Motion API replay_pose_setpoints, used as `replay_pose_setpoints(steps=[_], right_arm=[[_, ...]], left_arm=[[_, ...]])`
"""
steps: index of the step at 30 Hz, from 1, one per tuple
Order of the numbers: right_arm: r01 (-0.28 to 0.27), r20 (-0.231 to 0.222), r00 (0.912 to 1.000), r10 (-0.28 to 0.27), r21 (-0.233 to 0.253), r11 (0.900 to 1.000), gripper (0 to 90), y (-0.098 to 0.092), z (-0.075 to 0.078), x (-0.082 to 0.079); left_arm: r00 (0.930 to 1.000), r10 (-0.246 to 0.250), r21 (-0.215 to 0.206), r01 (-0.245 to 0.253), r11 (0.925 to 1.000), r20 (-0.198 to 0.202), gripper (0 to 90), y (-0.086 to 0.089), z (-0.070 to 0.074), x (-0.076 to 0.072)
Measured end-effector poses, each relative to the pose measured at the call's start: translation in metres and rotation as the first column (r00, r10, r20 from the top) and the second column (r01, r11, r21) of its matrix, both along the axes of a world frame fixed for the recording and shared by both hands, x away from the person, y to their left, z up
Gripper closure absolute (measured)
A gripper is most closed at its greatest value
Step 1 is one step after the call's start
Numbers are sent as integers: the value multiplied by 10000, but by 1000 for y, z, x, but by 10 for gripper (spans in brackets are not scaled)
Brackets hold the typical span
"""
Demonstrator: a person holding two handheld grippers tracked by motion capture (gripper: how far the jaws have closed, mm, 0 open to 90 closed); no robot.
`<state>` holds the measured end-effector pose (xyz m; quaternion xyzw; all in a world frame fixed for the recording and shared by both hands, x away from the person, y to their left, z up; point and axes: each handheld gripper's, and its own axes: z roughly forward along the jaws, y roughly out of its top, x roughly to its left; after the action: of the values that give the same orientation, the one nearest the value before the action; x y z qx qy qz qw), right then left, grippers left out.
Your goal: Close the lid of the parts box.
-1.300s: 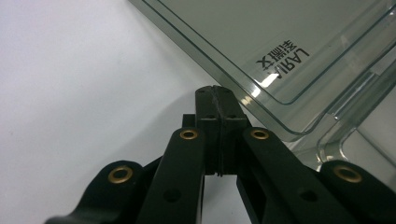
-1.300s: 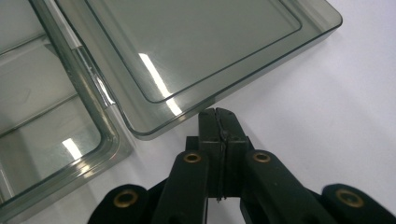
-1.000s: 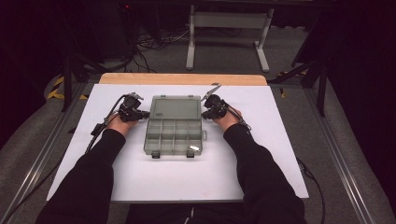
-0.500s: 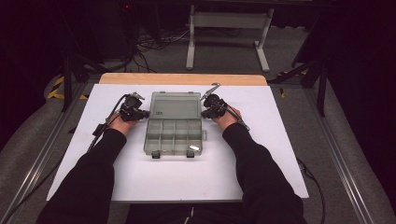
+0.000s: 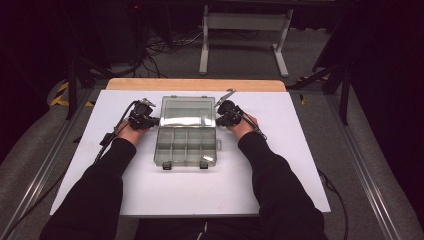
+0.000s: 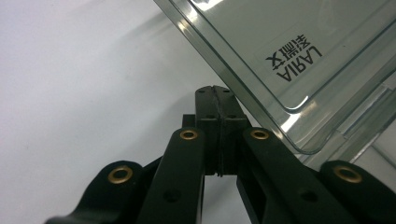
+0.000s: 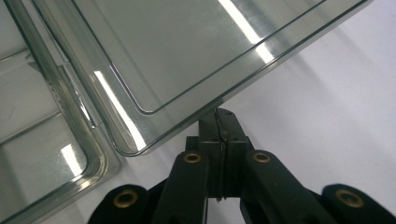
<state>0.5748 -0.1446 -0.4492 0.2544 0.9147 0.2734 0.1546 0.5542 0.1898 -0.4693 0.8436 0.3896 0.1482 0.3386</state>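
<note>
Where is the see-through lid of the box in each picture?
High view: the lid lies open at the far half of the box, mid-table, between both grippers.
Left gripper view: upper right, with printed lettering, just above the shut fingers.
Right gripper view: top and centre, its edge just above the shut fingers.
Shared landmark: the white table.
</note>
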Motion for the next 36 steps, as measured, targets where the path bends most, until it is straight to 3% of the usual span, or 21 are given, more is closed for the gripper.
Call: replay_pose_setpoints(steps=[36], right_arm=[[-8,948,9955,-52,630,9980,900,-5,21,-8]], left_arm=[[9966,54,-337,-26,9994,823,897,3,17,-8]])
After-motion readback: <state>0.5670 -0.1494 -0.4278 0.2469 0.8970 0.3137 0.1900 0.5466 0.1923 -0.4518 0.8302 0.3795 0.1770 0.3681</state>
